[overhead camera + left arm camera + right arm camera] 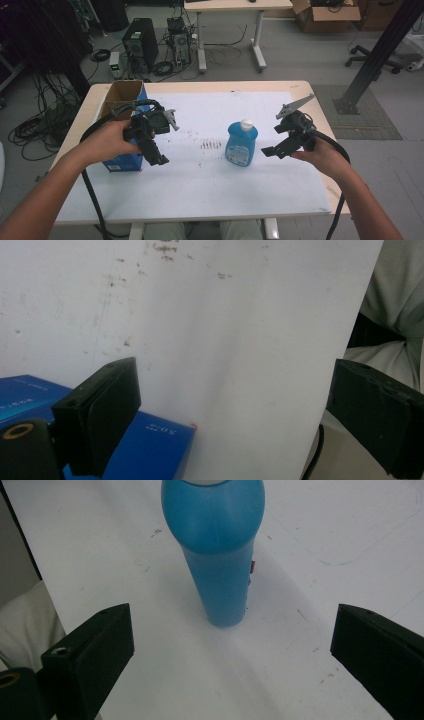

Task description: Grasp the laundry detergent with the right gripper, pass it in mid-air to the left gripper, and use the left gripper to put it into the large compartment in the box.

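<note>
A blue bottle [241,143] with a white cap stands upright near the middle of the white-covered table [210,192]. In the right gripper view the blue bottle [220,545] stands just ahead of the wide-apart jaws. My right gripper [268,150] hovers open a little to the bottle's right, apart from it. My left gripper [159,159] is held open above the table's left part, next to an open blue cardboard box [122,107]. In the left gripper view the blue box [155,445] lies beside the left jaw and nothing sits between the jaws.
Small dark specks [210,145] mark the white sheet left of the bottle. Beyond the table stand another desk [230,30], computer towers [140,42] with cables on the floor, a cardboard box [325,15] and a black slanted post [380,50] at the right.
</note>
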`<state>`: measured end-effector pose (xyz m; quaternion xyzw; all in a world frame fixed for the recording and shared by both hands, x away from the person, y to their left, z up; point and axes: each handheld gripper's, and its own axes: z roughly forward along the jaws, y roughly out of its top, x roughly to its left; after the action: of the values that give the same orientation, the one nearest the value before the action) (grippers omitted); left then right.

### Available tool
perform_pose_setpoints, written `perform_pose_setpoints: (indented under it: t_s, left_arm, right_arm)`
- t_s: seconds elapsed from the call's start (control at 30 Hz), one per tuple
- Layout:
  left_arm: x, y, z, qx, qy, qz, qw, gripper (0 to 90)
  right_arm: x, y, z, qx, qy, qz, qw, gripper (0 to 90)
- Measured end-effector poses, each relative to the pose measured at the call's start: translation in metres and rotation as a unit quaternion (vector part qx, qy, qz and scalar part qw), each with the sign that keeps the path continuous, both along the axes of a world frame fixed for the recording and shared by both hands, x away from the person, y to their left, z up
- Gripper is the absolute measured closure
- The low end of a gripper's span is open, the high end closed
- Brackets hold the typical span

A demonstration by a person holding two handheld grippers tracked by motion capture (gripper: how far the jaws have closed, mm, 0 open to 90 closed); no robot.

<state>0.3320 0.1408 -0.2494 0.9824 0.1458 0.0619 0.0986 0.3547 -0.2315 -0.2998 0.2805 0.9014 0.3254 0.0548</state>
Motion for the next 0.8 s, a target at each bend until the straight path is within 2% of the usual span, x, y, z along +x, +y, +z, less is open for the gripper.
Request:
perform_pose_setpoints:
  t_s: [0.33,0.5,0.67,0.8]
  left_arm:
    - [0.001,-0.001,-0.002,0.001,0.002,-0.002,1.0,7.5]
    - [0.001,-0.002,-0.003,0.003,0.002,-0.002,1.0,7.4]
    - [0.002,-0.002,-0.003,0.002,0.002,-0.001,1.0,7.4]
    - [0.002,-0.002,-0.003,0.002,0.001,-0.001,1.0,7.4]
  right_arm:
    - [-0.004,-0.002,-0.018,0.018,-0.011,-0.002,0.9998,3.4]
    - [-0.006,-0.004,-0.024,0.038,-0.021,-0.006,0.999,3.4]
    - [-0.008,-0.006,-0.03,0.06,-0.042,-0.006,0.9973,3.6]
    - [-0.009,-0.006,-0.034,0.071,-0.047,-0.008,0.9964,3.6]
